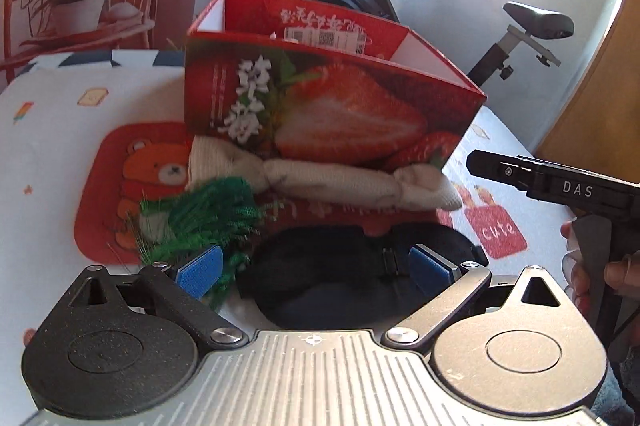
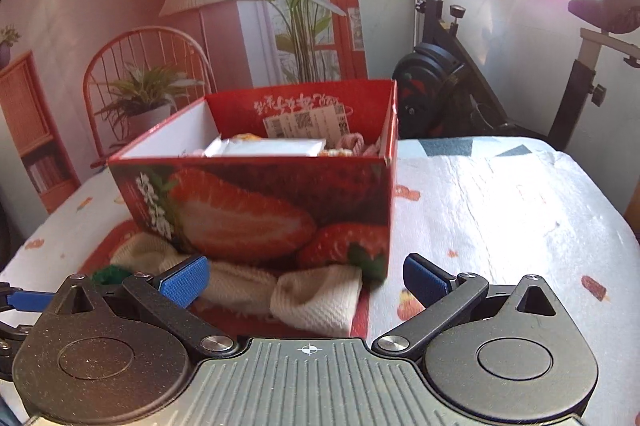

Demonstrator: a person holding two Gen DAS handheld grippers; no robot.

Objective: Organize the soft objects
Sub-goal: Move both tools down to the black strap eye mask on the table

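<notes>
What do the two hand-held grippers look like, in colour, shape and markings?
Both look alike. The left gripper and right gripper each have a ribbed grey metal body with a small crosshair mark, two round black housings with triangular cut-outs, black link arms on silver pivots, and blue textured pads on the jaws. Seen from the side in the left wrist view, the right gripper is black and lettered "DAS".

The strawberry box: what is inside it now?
Inside the strawberry box, the right wrist view shows a flat white packet and some pink and yellow soft things. The front wall hides everything deeper.
</notes>
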